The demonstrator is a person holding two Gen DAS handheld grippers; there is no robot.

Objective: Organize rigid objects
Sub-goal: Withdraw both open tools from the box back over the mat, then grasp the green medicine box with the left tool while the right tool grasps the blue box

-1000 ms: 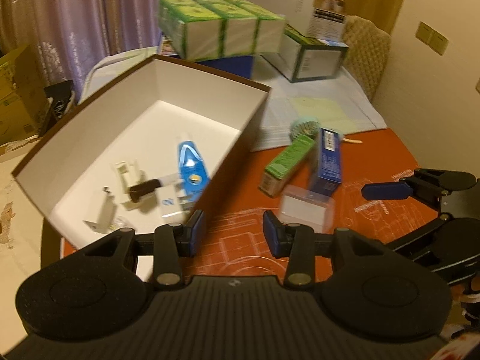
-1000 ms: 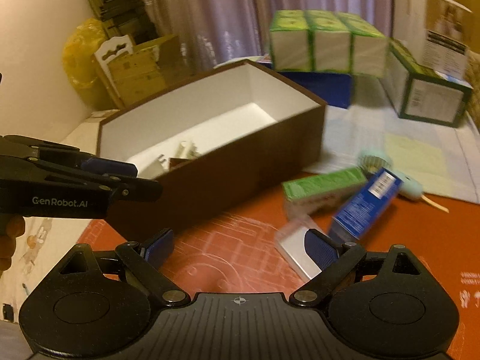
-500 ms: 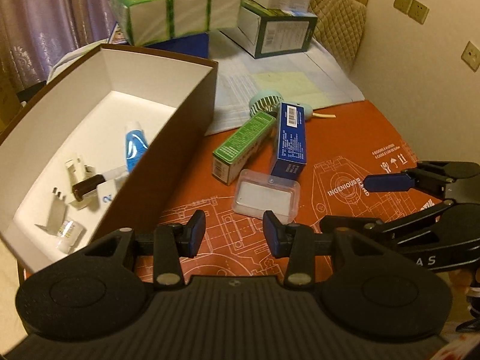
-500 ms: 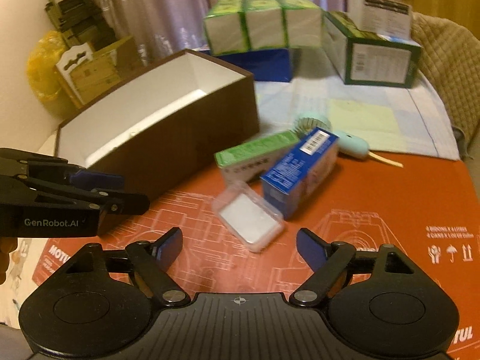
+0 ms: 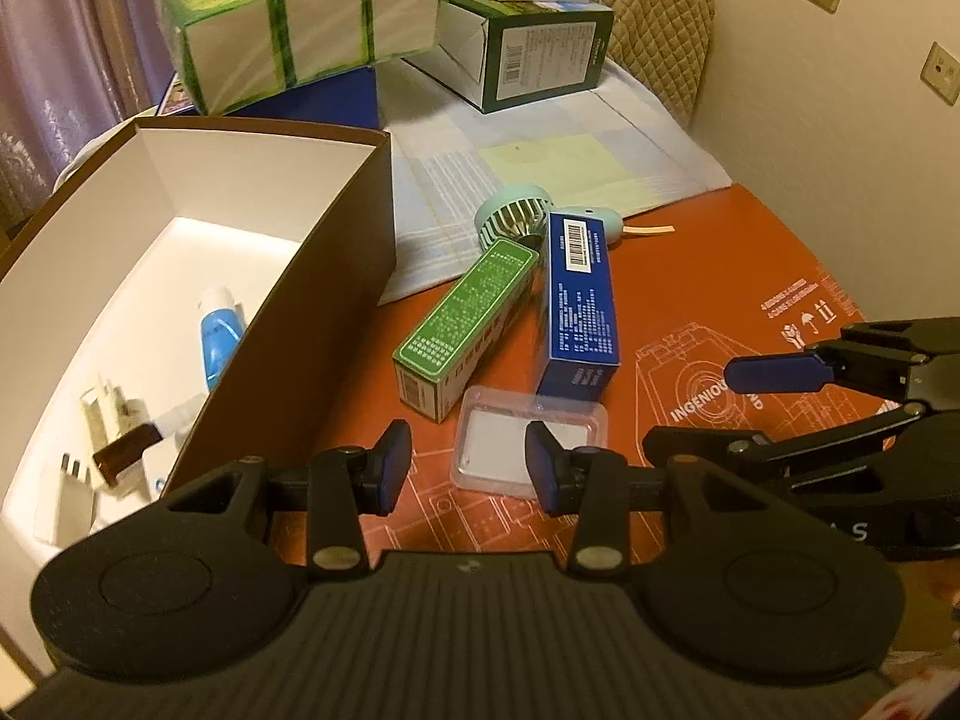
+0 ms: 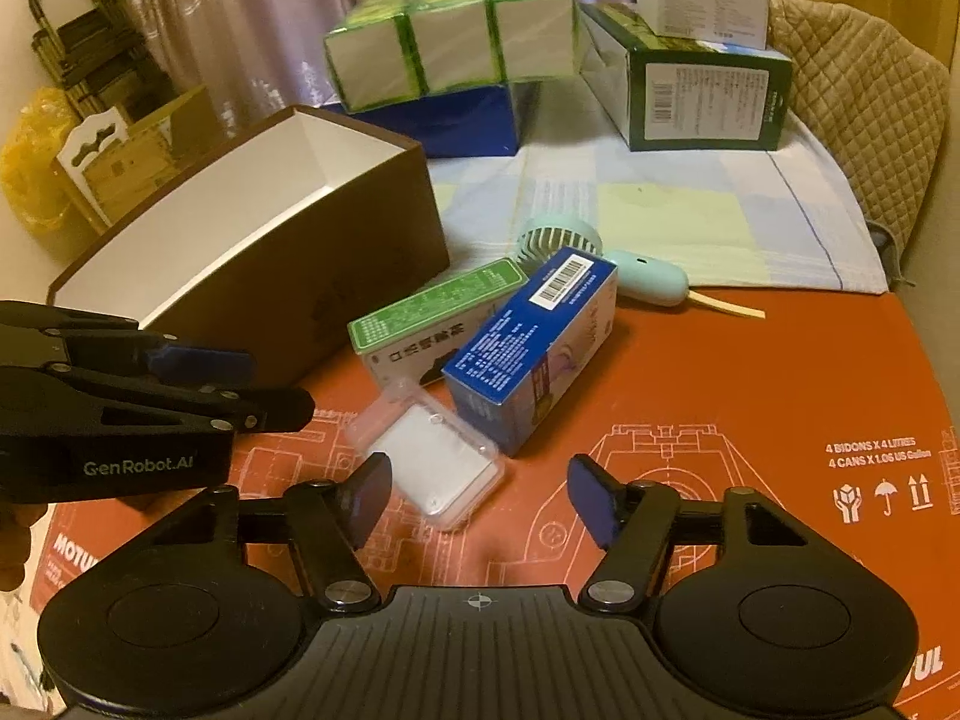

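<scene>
Both tongs are empty: right tongs (image 6: pixel 477 498) closing, left tongs (image 5: pixel 468 467) a little apart. Clear case (image 6: pixel 429 462) lies just ahead, nearest my right.

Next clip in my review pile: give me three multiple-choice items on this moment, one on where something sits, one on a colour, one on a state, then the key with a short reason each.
1. Where is the clear plastic case?
A. inside the brown box
B. on the orange mat, in front of the two long cartons
C. on top of the tissue packs

2. What colour is the handheld fan?
A. mint green
B. red
C. black

3. What is between the right gripper fingers?
A. the blue carton
B. the fan
C. nothing gripped; the case lies on the mat below them

Key: 1 B, the case lies flat on the orange mat near the green carton and blue carton, outside the brown box. 2 A, its grille and handle are pale mint. 3 C, the jaws are closing but the pads touch nothing.
</scene>
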